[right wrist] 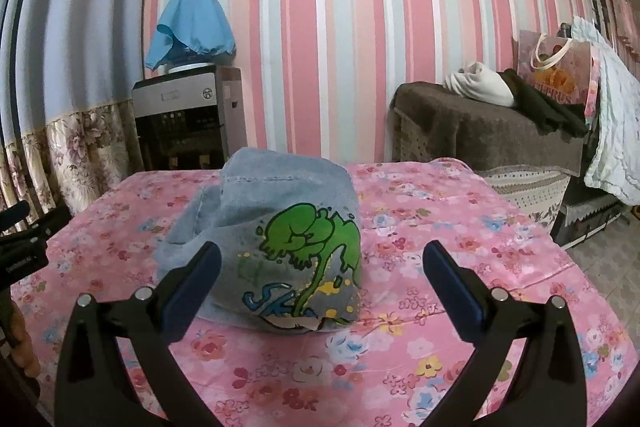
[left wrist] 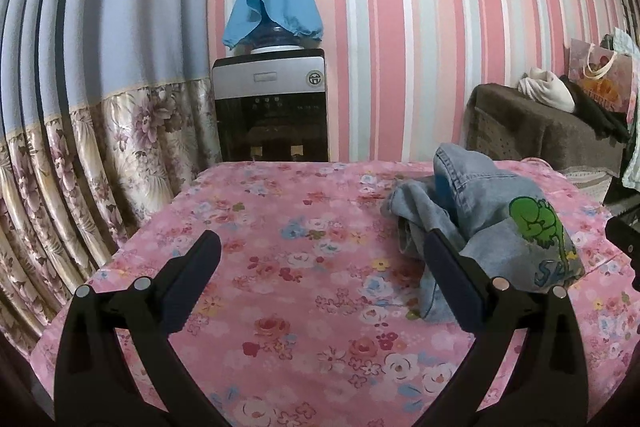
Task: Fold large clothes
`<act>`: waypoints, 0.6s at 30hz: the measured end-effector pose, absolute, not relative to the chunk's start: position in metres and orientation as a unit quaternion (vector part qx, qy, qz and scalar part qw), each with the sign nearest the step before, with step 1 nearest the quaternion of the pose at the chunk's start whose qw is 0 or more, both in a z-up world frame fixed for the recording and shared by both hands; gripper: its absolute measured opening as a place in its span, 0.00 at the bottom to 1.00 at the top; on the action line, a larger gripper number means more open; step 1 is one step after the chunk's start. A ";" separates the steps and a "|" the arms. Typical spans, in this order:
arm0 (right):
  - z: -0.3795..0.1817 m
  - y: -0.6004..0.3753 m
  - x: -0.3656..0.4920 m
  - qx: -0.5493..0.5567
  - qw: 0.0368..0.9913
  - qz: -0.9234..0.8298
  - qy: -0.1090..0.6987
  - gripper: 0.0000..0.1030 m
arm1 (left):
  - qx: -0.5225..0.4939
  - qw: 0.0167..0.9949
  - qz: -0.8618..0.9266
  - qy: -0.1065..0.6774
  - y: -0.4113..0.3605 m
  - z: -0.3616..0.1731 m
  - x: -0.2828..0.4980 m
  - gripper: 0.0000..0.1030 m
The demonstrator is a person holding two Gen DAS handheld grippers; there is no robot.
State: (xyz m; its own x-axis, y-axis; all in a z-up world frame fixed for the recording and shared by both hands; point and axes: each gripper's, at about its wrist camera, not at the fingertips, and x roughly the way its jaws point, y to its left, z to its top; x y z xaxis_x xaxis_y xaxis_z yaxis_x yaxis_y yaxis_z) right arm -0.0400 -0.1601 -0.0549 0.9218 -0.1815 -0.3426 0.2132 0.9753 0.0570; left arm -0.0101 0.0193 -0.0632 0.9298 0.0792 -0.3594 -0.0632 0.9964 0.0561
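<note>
The denim garment (right wrist: 280, 239) lay bunched near the table's (left wrist: 300, 307) far right edge. Left gripper (left wrist: 322, 247) and right gripper (right wrist: 322, 247) stood wide open, holding nothing.

A water dispenser (left wrist: 269, 103) is standing against the far pink-striped wall (left wrist: 380, 39), its bottle sitting under a blue cloth (left wrist: 274, 11), while a gift bag (right wrist: 554, 67) is resting on a brown-covered bench (right wrist: 480, 131) at far right

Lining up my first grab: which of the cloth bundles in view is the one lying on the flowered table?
The crumpled denim garment with the green cartoon print; the white bundle and dark cloth lie on the brown-covered furniture behind.
</note>
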 end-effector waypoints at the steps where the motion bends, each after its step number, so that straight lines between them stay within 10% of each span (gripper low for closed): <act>1: -0.055 -0.161 -0.039 0.048 0.979 -0.100 0.172 0.98 | 0.024 0.982 0.037 0.184 0.019 -0.064 -0.010 0.97; 18: -0.060 -0.161 -0.033 0.044 0.975 -0.110 0.188 0.98 | 0.019 0.979 0.013 0.204 0.018 -0.065 -0.002 0.97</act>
